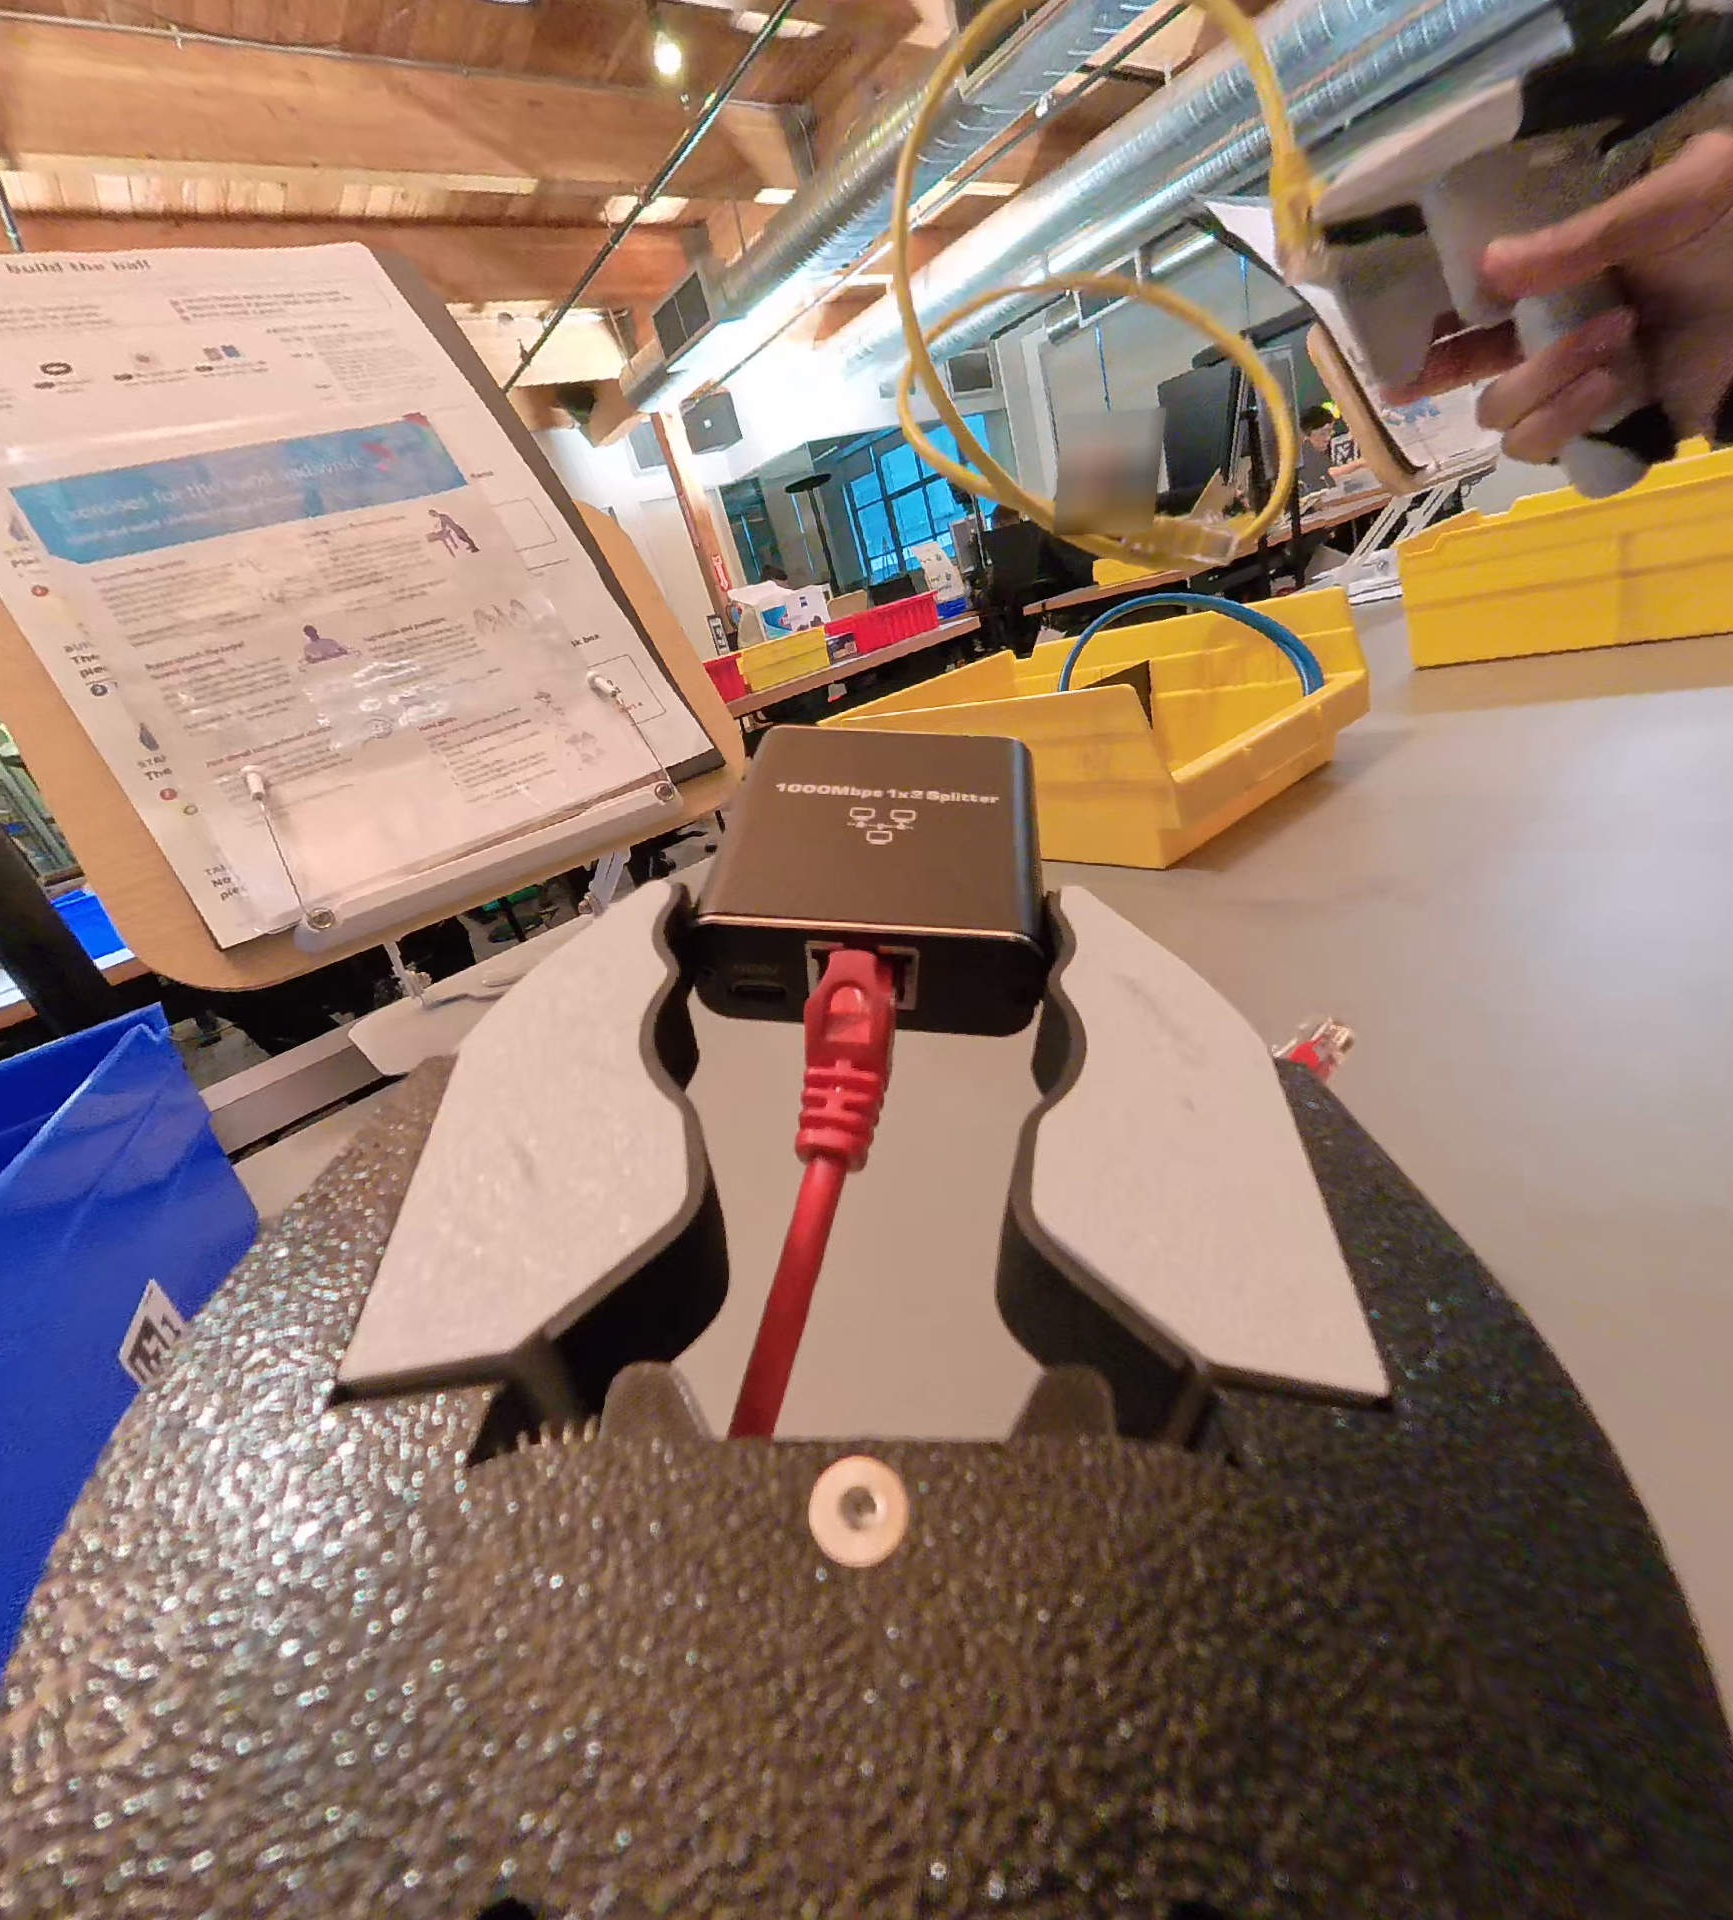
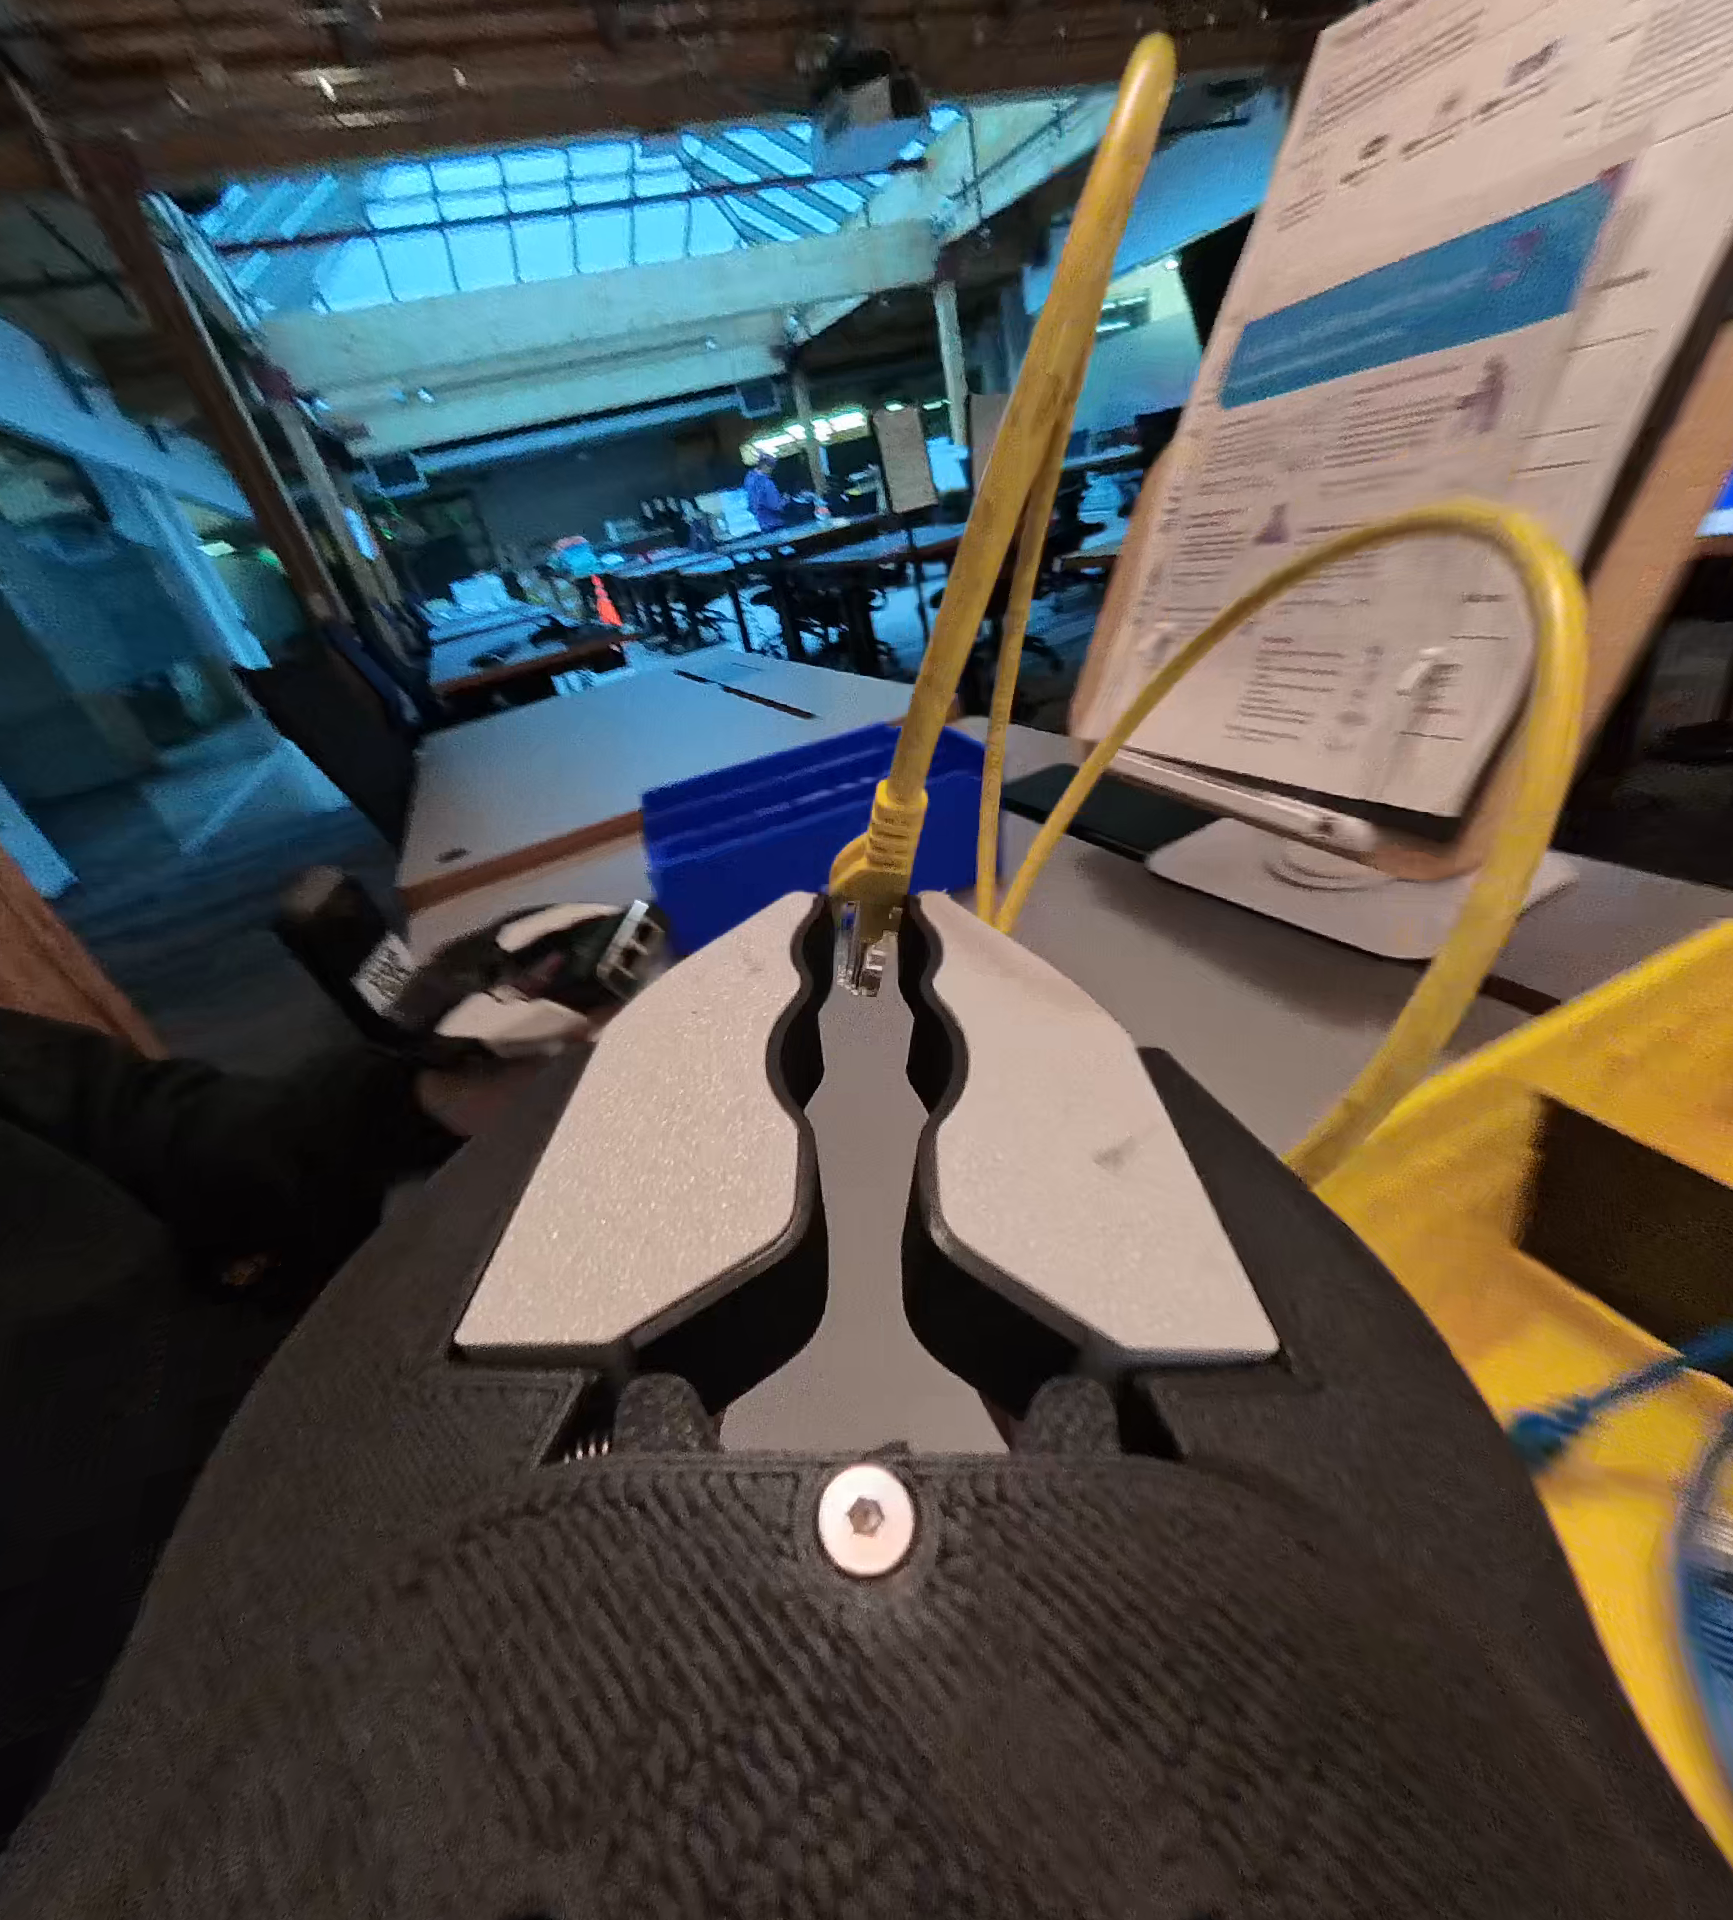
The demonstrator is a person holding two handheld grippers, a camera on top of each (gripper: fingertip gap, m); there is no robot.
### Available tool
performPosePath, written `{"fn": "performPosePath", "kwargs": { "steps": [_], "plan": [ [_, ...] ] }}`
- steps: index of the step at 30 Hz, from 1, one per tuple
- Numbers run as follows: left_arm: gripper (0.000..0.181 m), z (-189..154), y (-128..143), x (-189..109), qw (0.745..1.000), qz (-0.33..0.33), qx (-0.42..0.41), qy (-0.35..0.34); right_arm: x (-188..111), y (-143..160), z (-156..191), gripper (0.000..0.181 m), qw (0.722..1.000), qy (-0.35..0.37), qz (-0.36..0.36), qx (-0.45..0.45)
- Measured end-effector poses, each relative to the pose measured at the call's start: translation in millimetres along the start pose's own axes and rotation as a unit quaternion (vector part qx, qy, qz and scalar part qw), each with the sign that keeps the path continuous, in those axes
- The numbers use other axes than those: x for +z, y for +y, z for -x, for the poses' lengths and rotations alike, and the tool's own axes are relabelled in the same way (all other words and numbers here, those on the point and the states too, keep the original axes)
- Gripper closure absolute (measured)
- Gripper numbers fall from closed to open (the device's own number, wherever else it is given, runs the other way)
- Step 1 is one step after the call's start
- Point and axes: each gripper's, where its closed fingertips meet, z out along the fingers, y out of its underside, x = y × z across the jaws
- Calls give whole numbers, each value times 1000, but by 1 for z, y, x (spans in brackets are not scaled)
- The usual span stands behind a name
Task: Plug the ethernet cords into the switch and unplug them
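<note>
My left gripper is shut on the black switch, gripping its near end by both sides just above the grey table. A red ethernet cord is plugged into the switch's near port and runs back between my fingers. Its other plug lies on the table to the right. My right gripper is shut on one plug of the yellow ethernet cord, held in the air. The cord loops upward and its free plug dangles. The switch also shows low at the left of the right wrist view.
A yellow bin behind the switch holds a blue cord. More yellow bins stand at the back right. A blue bin sits at the left. A tilted document stand is at the back left.
</note>
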Motion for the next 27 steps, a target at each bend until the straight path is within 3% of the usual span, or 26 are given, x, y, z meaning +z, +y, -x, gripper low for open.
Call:
{"fn": "performPosePath", "kwargs": {
  "steps": [5, 9, 13, 19, 21, 24, 25, 27],
  "plan": [
    [119, 0, 1, 0, 1000, 1, -4, 3, -36, 10, -70, 169, 998, 62, 12, 24],
    [118, 0, 1, 0, 1000, 0, -7, 2, -41, 50, -110, 168, 989, 76, 52, 119],
    [119, -1, 1, 0, 1000, 0, -5, 4, -38, 84, -128, 169, 977, 87, 95, 171],
    [118, -1, 1, -1, 1000, 0, -6, 4, -50, 125, -170, 166, 923, 229, 163, 264],
    [118, -2, 1, 0, 1000, 0, -4, 6, -59, 136, -179, 154, 899, 284, 199, 268],
    [119, -4, 1, 0, 1000, 2, -4, 12, -78, 134, -183, 106, 869, 375, 248, 205],
    [119, -5, 1, 0, 1000, 2, -4, 16, -76, 123, -177, 91, 873, 387, 239, 175],
    [119, -7, 1, 1, 1000, 2, -2, 24, -57, 102, -150, 82, 894, 373, 207, 136]
  ]
}}
